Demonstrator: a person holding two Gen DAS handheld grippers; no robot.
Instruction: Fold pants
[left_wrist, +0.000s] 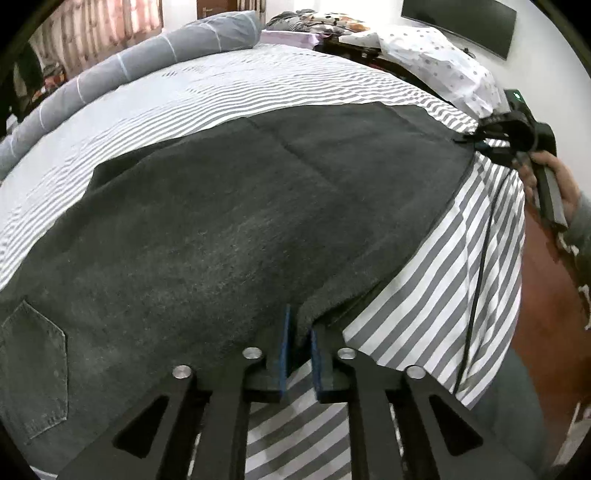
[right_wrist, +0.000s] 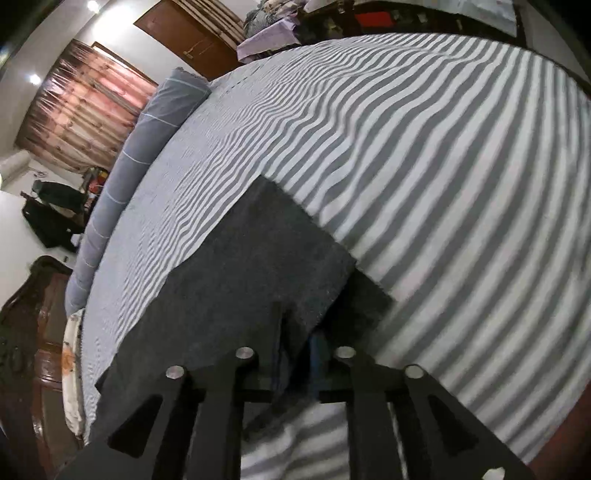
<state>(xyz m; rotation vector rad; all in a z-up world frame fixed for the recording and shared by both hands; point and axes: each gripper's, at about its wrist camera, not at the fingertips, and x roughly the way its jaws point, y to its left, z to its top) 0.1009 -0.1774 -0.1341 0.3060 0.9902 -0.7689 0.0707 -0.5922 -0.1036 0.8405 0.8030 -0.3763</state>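
Dark grey denim pants (left_wrist: 229, 221) lie flat across a bed, with a back pocket (left_wrist: 33, 369) at the lower left. My left gripper (left_wrist: 297, 338) is shut on the near edge of the pants, blue pads pinching the cloth. My right gripper (left_wrist: 480, 138) shows in the left wrist view at the far right, held in a hand, gripping the leg-end corner. In the right wrist view the right gripper (right_wrist: 295, 332) is shut on the pants (right_wrist: 251, 273), whose hem end lies just ahead.
The bed has a grey and white striped sheet (left_wrist: 229, 92) (right_wrist: 424, 166). A grey bolster (left_wrist: 129, 66) lies along its far side. A dotted pillow (left_wrist: 436, 59) and piled clothes sit at the far right. A black cable (left_wrist: 476, 288) hangs over the bed's near edge.
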